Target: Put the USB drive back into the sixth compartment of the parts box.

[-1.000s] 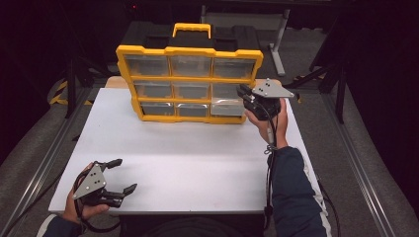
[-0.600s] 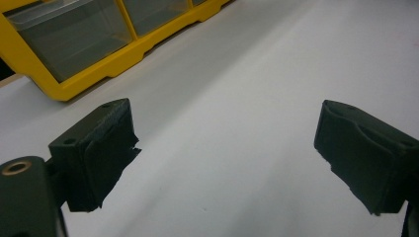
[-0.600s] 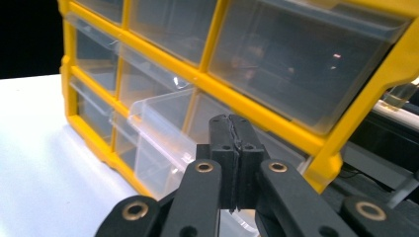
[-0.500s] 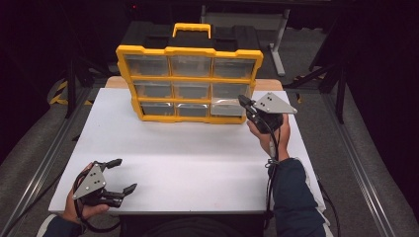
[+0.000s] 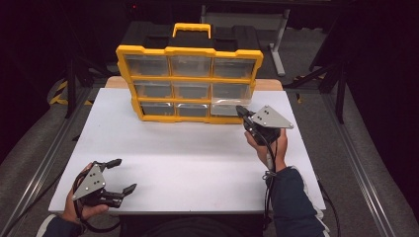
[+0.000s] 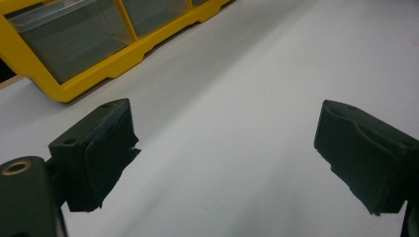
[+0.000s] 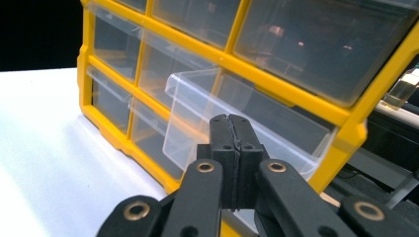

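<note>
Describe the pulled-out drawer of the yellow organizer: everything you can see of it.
The clear drawer is see-through plastic with a thin raised front lip, and it looks empty. It sits in the bottom row, at the right end in the high view, of the yellow organizer. It is drawn partway out of its slot and tips slightly down at the front, while the other drawers sit flush. The right gripper, fingers shut together, is right in front of its front wall; whether they touch cannot be told.

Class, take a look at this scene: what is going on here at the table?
A person works at a white table with a gripper in each hand. The right gripper, jaws shut, is at the bottom-right clear drawer of the yellow drawer cabinet; that drawer stands partly pulled out. The left gripper rests open near the table's front edge, away from the cabinet.
</note>
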A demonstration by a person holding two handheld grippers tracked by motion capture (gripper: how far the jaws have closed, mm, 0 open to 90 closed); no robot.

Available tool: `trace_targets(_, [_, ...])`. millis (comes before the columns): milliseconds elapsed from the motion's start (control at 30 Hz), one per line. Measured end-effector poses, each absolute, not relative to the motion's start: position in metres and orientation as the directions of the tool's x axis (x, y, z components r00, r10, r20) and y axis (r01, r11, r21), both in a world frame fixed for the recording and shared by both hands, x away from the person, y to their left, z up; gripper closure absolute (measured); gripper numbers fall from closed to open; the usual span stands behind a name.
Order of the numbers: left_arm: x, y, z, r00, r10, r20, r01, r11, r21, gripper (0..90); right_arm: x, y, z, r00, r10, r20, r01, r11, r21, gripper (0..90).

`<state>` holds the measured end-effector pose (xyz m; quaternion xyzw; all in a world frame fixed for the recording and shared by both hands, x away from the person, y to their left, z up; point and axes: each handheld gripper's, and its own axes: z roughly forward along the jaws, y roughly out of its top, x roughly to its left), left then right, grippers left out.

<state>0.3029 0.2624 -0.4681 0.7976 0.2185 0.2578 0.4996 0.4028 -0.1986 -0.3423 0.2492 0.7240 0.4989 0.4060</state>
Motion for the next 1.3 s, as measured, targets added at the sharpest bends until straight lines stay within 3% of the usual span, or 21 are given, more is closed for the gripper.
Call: trace_targets(1300, [0.303, 0.264, -0.468, 0.77, 0.61, 0.188, 0.088, -0.393, 0.915, 9.8, 0.388, -0.196, -0.384, -0.565, 0.742, -0.362, -0.032, 0.418, 0.908, 90.0])
